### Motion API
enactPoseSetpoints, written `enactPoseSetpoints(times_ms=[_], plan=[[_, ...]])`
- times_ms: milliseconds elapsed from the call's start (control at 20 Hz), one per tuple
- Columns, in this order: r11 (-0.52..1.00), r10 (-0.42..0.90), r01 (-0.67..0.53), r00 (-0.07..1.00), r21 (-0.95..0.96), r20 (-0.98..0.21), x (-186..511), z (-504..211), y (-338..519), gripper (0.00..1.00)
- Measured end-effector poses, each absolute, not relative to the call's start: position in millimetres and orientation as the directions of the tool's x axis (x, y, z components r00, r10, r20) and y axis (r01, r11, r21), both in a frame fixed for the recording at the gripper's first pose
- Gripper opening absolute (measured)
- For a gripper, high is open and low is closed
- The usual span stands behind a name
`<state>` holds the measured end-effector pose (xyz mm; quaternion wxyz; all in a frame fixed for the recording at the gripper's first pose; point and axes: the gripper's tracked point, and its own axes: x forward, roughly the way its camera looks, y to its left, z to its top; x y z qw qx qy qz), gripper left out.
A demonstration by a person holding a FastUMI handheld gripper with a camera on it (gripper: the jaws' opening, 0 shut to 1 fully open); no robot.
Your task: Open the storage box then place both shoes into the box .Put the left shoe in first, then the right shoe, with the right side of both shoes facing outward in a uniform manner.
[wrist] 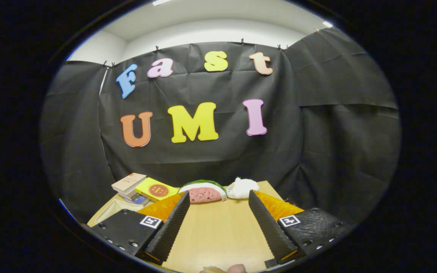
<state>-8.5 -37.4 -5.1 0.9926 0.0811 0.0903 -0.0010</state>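
While I held the gripper (218, 206) level above the pale wooden table (218, 231), its two fingers stood well apart, released, with nothing between them but bare tabletop.

Going from the left: a shallow cream tray or lid (117, 207) lay at the table's near-left corner, partly hidden behind my left finger; I could not tell whether it belonged to the storage box. Beyond it sat a small stack of books (129, 185), the top one tan-covered, and just beside them a yellow flat book or packet with a red round badge (156, 189). Next, just beyond the fingertips, lay a soft toy shaped like a watermelon slice, green rind and pink flesh (204, 192). To its right, touching or nearly so, rested a small white plush figure (242, 187) at the table's far edge. A fingertip of a person (228, 269) showed at the near edge of the table.

Neither shoe nor a storage box I could be sure of lay ahead of me, so I could not place the task's things, nor judge how far the job stood: the scene would fit a moment with the box and shoes lying off to one side waiting, or one with the shoes already packed away. Any next move called first for turning the gripper until the box came ahead of the fingers.

Writing on the book covers and the badge was too small to read.
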Motion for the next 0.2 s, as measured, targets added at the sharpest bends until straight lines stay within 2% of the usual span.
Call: enactPoseSetpoints(times_ms=[200], plan=[[0.986, 0.029, 0.003, 0.981, 0.167, -0.190, -9.0, -4.6, -29.7, 0.96]])
